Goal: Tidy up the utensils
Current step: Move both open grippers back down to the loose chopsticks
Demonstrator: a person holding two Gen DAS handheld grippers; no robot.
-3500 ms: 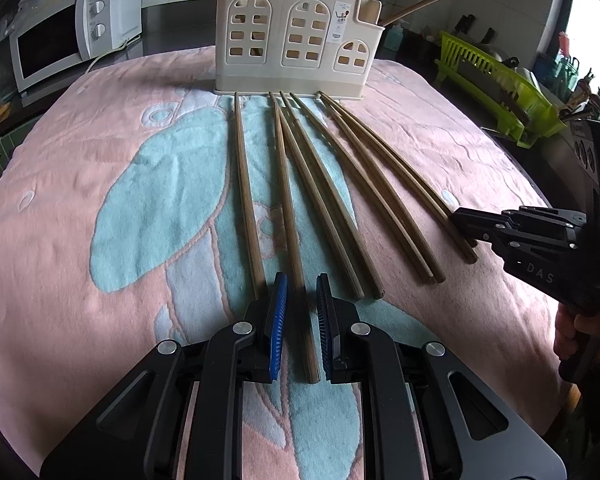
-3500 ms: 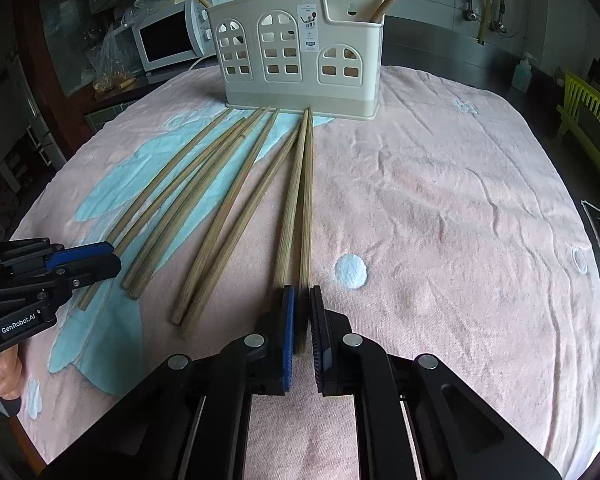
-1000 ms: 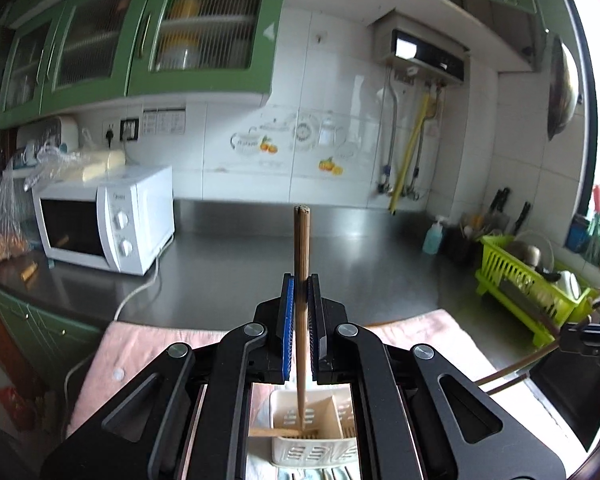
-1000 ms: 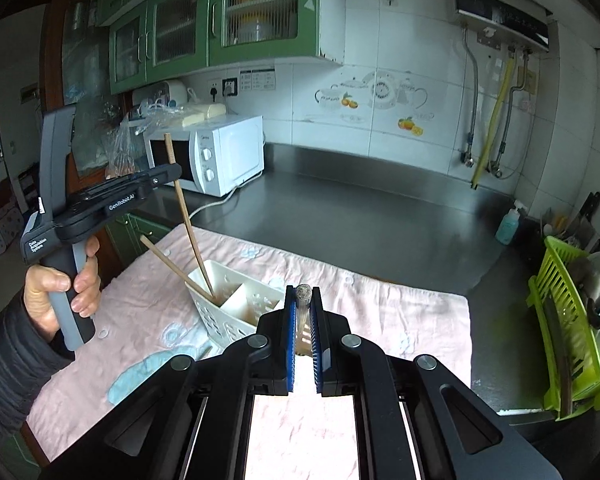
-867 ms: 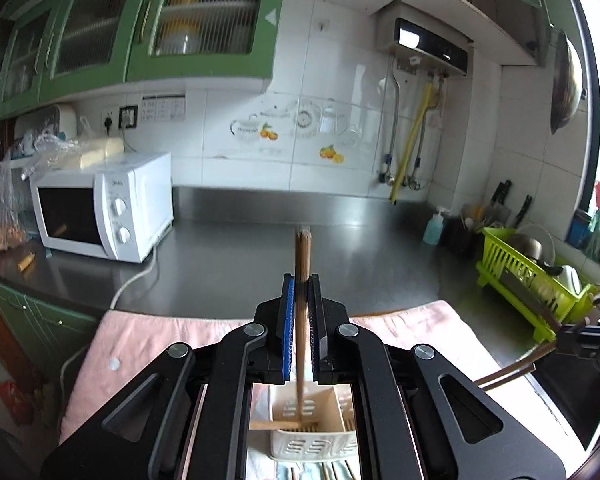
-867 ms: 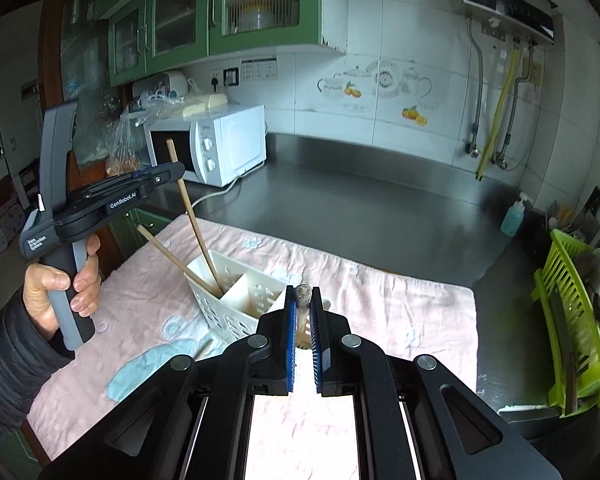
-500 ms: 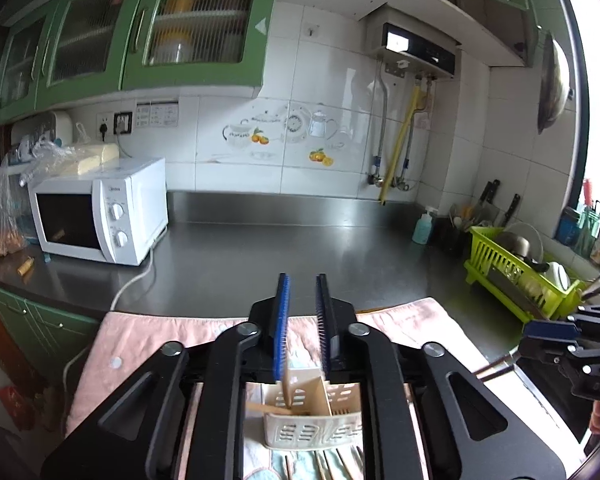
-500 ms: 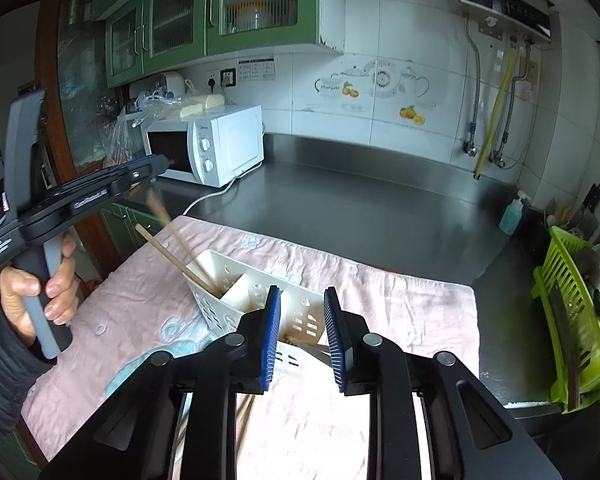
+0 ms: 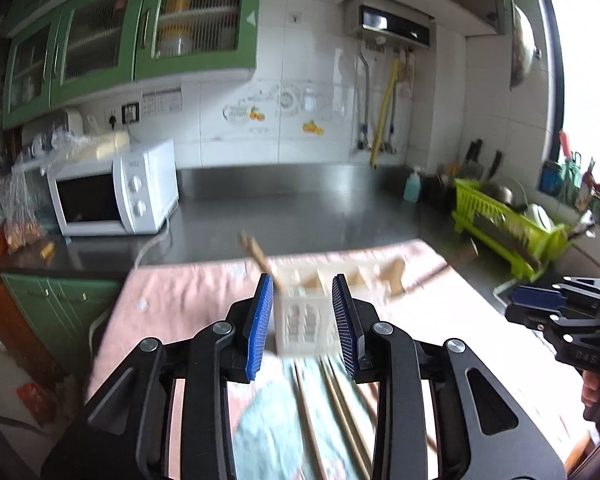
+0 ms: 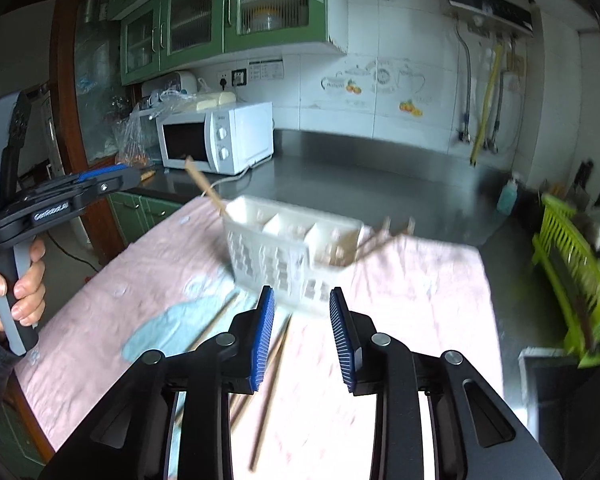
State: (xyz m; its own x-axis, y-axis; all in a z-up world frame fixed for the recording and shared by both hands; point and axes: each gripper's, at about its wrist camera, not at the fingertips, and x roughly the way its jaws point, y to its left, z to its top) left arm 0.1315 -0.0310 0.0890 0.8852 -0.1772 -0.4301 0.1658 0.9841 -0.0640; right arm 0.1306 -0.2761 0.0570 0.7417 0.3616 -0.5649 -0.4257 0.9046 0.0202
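A cream plastic utensil caddy (image 9: 304,320) (image 10: 284,248) stands on the pink and blue cloth (image 10: 420,280). Wooden chopsticks lean out of it: one from the left compartment (image 10: 204,188) (image 9: 256,252), others at the right end (image 10: 380,236) (image 9: 396,276). More chopsticks (image 9: 332,392) (image 10: 272,368) lie on the cloth in front of it. My left gripper (image 9: 302,300) hangs in front of the caddy, its jaws opening with nothing between them. My right gripper (image 10: 302,292) is likewise opening and empty. Both views are blurred.
A white microwave (image 9: 116,192) sits on the steel counter (image 9: 300,216) behind the cloth. A green dish rack (image 10: 572,280) stands at the right. A hand (image 10: 24,280) holds the left gripper's handle at the cloth's left edge.
Both grippers were shut on upright chopsticks over the caddy. They have let go, and the chopsticks now rest in the caddy. Both grippers have drawn back and sunk with jaws parting.
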